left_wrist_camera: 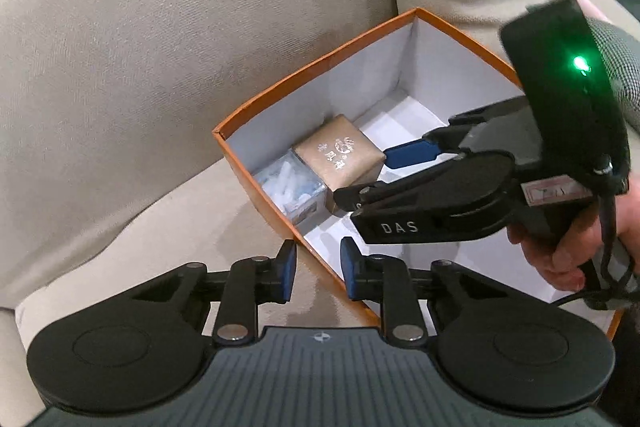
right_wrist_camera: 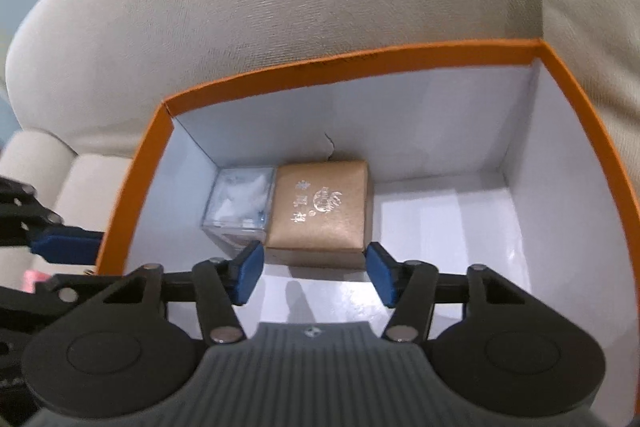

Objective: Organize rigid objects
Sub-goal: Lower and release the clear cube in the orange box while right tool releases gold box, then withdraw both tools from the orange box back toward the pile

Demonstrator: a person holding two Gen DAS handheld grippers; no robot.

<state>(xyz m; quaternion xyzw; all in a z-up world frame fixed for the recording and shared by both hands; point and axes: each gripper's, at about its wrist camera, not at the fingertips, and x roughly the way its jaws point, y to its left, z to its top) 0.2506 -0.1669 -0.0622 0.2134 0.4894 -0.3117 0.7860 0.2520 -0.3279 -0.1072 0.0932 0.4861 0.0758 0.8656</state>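
Container: orange box [right_wrist_camera: 356, 61], open-topped, white inside; stands on the beige sofa [left_wrist_camera: 132, 75] against its back cushion.
Contents: tan box [right_wrist_camera: 320, 211] with silver print and clear plastic box [right_wrist_camera: 240, 203] holding pale items; the two touch side by side in one corner against the wall nearest the cushion; remaining floor bare white.
Right gripper [right_wrist_camera: 316, 273]: inside the container, jaws released and spread, pads flanking the near edge of the tan box; contact not determinable.
Left gripper [left_wrist_camera: 319, 269]: released, jaws apart; straddling the container's near rim, grasping nothing.
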